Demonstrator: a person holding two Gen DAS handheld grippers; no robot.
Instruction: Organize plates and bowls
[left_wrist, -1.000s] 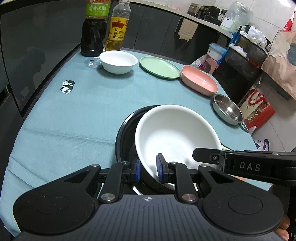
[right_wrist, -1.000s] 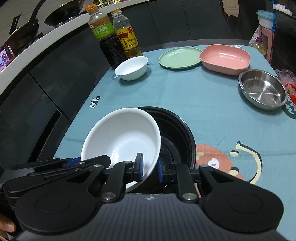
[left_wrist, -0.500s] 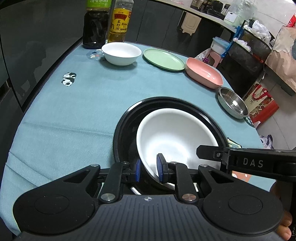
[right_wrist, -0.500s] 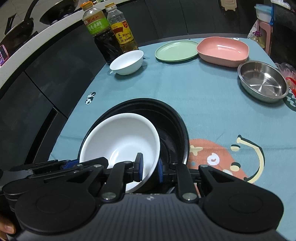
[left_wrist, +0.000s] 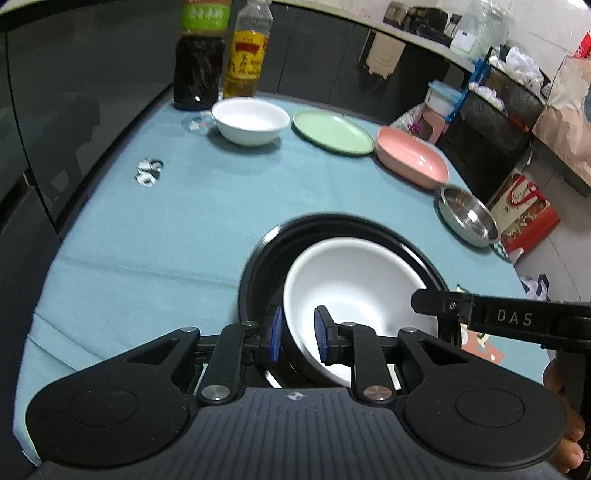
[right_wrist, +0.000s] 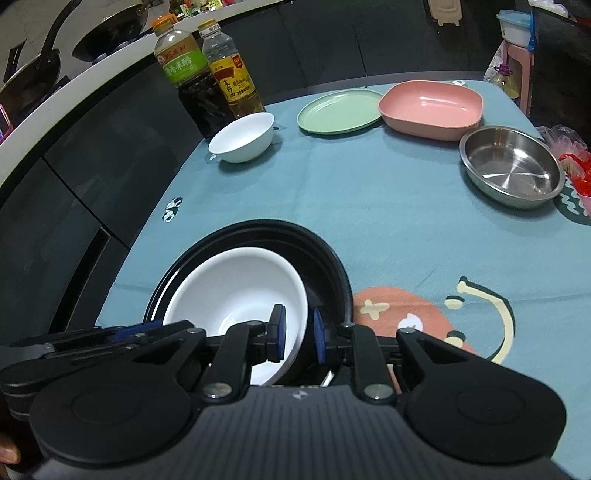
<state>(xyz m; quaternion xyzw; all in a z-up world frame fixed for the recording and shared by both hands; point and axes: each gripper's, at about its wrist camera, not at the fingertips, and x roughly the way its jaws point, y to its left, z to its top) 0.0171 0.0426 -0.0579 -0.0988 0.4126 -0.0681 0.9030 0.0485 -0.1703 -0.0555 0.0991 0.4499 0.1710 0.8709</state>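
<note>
White bowl (left_wrist: 354, 284) now sits low inside the black dish (left_wrist: 258, 266). A second ago it was up in the air and tipped; now it is down and flat. So this bowl looks stacked, and letting go looks like the next step.

On the left, the left gripper (left_wrist: 297, 334) has its jaws on each side of the bowl's near rim. They have just been opening a little. In the left view a thin gap shows at the pads, so I think they no longer press on the rim. On the right, the right gripper (right_wrist: 298, 334) has its jaws closed on the bowl's other edge, and it has not let go.

The black dish sits near the front edge of the blue surface (left_wrist: 155, 236). The middle of the cloth is bare, so there is room to lift up and move forward.

At the back, from left to right, stand two bottles (right_wrist: 207, 77), a small white bowl (right_wrist: 242, 138), a green plate (right_wrist: 338, 110), a pink dish (right_wrist: 432, 109) and a steel bowl (right_wrist: 511, 166). The steel bowl is close to the right edge, so a push there could knock it off.
</note>
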